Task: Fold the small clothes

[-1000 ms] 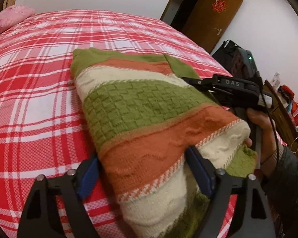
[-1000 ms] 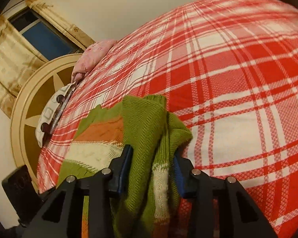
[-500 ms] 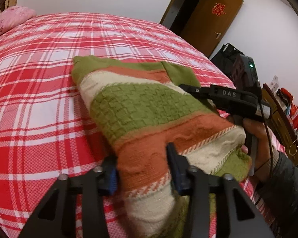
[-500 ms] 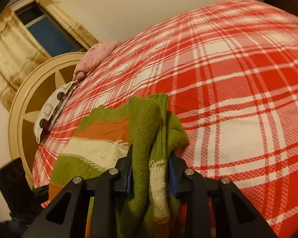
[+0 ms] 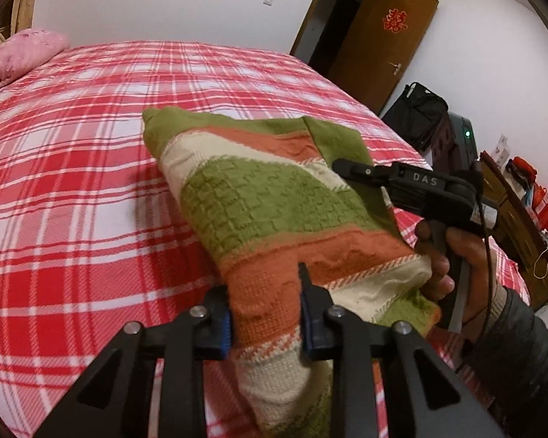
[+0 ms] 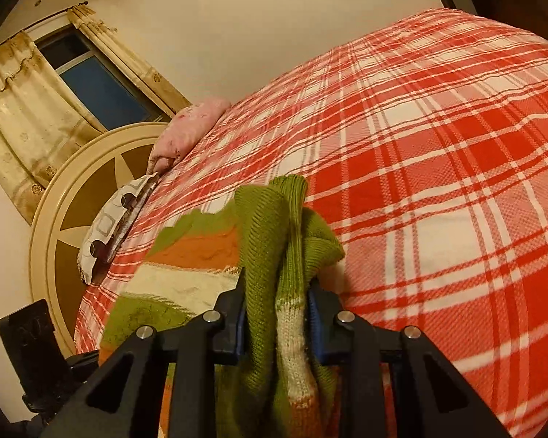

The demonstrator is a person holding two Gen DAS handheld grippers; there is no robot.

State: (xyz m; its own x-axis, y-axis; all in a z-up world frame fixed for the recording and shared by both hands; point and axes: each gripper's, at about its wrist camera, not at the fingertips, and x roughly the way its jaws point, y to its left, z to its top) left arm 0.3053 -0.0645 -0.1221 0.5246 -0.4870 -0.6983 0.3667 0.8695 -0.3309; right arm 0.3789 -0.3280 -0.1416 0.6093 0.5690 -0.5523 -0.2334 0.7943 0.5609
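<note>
Since a second ago the left gripper (image 5: pixel 265 314) has gone from wide open around the sweater's near end to pinched shut on its orange band, blue-padded fingers (image 5: pixel 223 328) pressing the knit from both sides. The striped knit sweater (image 5: pixel 274 197), green, orange and cream, lies partly folded on the red plaid bed (image 5: pixel 73 182), its near end gathered and raised off the cover. The right gripper (image 6: pixel 276 317) is clamped too, on a bunched green and cream edge of the same sweater, as the left wrist view shows from the side.

With both ends held, the step looks like carrying the near half over the far half. To do it well, I would lift the two grips level, keep the span between them taut so the bulky knit does not sag, and lay the edge down square before releasing. A pink pillow (image 5: pixel 22 54) sits by the headboard (image 6: pixel 65 197), well apart.
</note>
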